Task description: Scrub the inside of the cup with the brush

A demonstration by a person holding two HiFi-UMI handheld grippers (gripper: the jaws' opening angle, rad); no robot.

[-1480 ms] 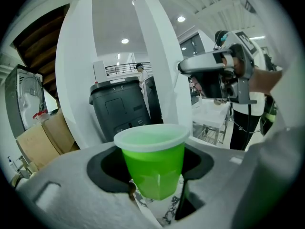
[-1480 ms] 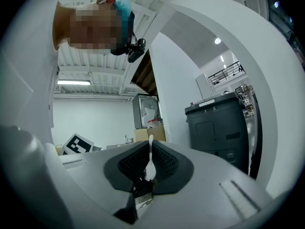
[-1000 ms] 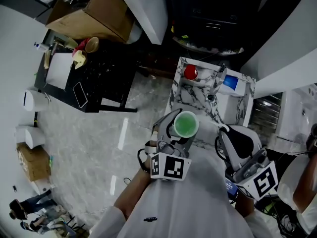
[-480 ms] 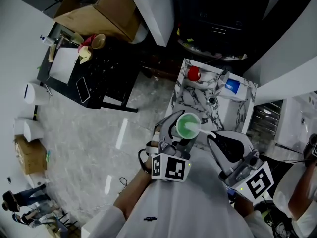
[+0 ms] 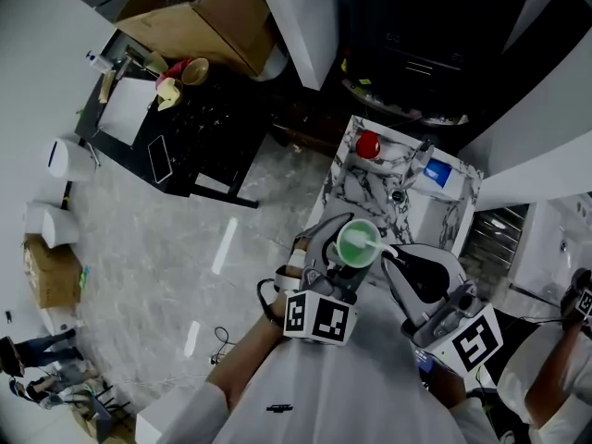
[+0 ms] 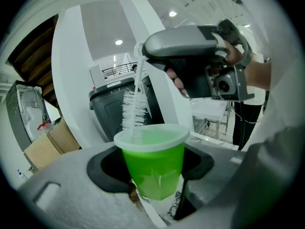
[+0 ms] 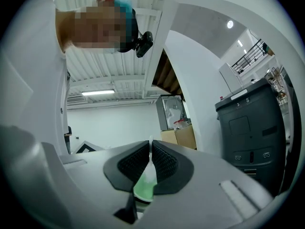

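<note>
In left claw (image 6: 151, 174), cup (image 6: 152, 163) upright, brush (image 6: 133, 112) near-vertical, bristles down inside

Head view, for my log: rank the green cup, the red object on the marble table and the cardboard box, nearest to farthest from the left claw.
1. Green cup: clamped in the left claw itself.
2. Red object: on the marble table, ahead of the claw.
3. Cardboard box: far off at upper left, beyond the black desk.

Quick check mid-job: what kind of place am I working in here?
Probably an open workshop or lab hall, not a kitchen: a cluttered black desk, a large cardboard box and a big grey bin.
</note>
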